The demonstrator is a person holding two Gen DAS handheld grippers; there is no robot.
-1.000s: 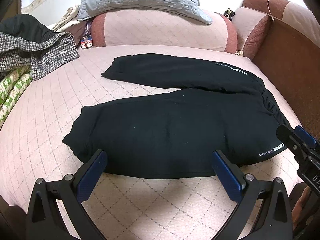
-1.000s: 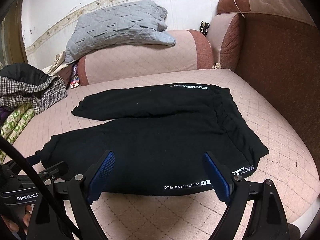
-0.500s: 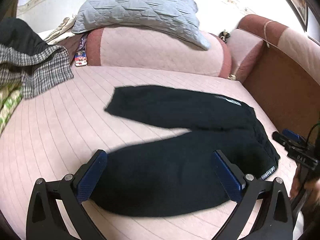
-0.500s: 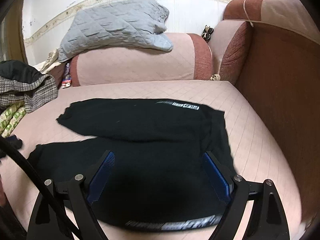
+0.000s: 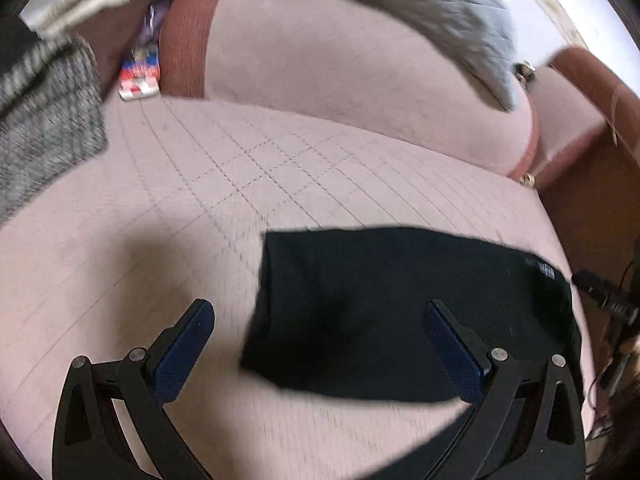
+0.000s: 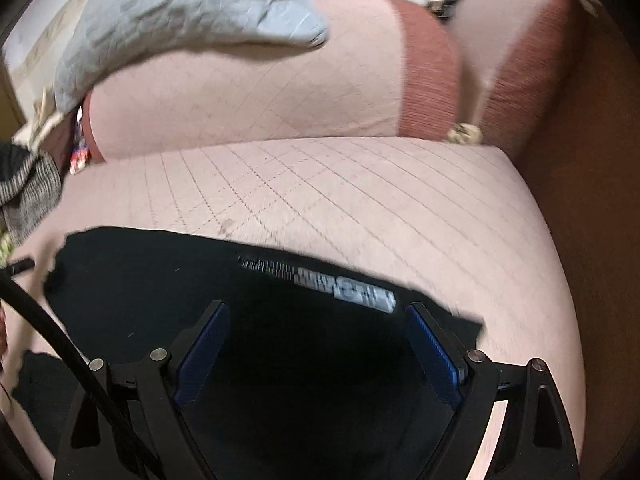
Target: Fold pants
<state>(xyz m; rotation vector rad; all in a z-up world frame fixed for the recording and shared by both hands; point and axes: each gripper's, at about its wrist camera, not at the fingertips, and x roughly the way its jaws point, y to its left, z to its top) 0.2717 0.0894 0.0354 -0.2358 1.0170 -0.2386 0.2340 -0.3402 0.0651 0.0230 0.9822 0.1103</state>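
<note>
A: Both cameras have swung in low since a moment ago; the black pants (image 5: 400,312) now fill the 6 o'clock half of each view on the pink quilted sofa (image 5: 248,168).

B: Soft, limp, light (thick fleece, I'd judge). Pinch the far leg's edge, near the white lettering (image 6: 344,286). Left claw (image 5: 320,350) and right claw (image 6: 316,348) gape wide, empty.

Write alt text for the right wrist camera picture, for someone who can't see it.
The right gripper, its blue-padded jaws wide open and holding nothing, hangs over black fabric pants with a white printed logo, lying on a pink quilted sofa seat. Behind, a grey quilted pillow rests on the pink backrest bolster. The picture is motion-blurred.
</note>
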